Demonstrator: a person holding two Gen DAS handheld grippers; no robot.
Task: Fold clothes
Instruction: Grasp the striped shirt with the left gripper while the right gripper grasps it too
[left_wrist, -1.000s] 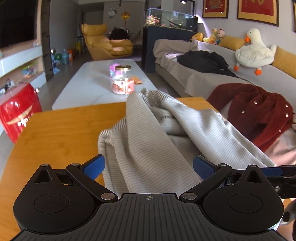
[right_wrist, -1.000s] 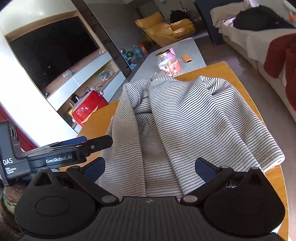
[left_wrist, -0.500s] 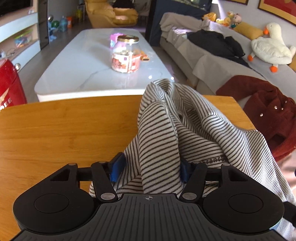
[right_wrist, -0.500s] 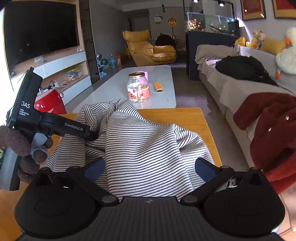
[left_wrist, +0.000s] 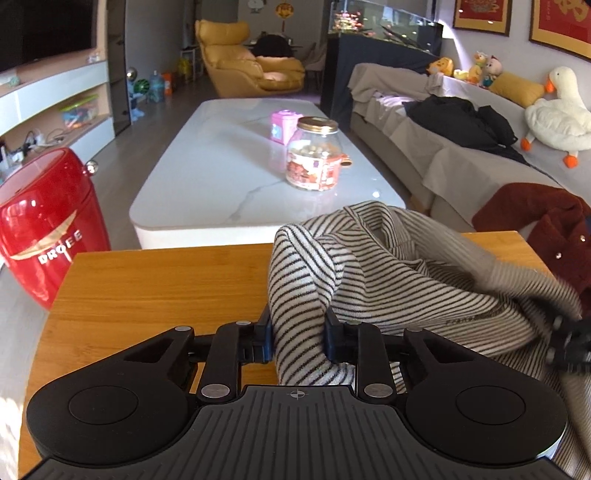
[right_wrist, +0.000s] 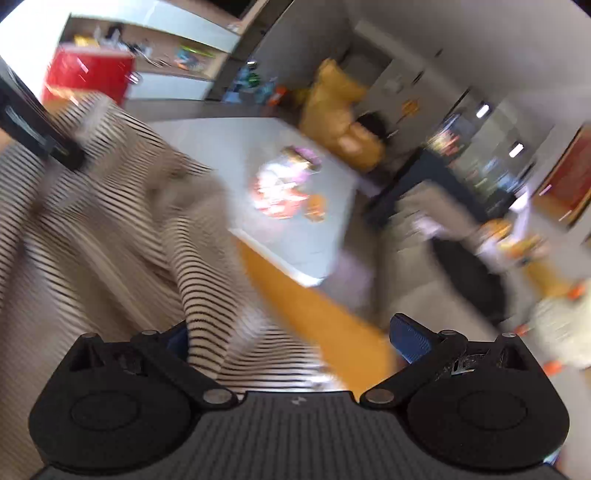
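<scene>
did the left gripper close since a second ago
Yes. The left gripper stood wide open before; now its fingers pinch a fold of the striped shirt over the wooden table.

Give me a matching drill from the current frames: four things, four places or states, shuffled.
Things:
1. striped top
2. snack jar
3. left tool
4. right tool

States:
A. open
B. on the white coffee table
C. shut on fabric
D. bunched on the wooden table

Pairs: 1-D, 2-B, 3-C, 4-A
</scene>
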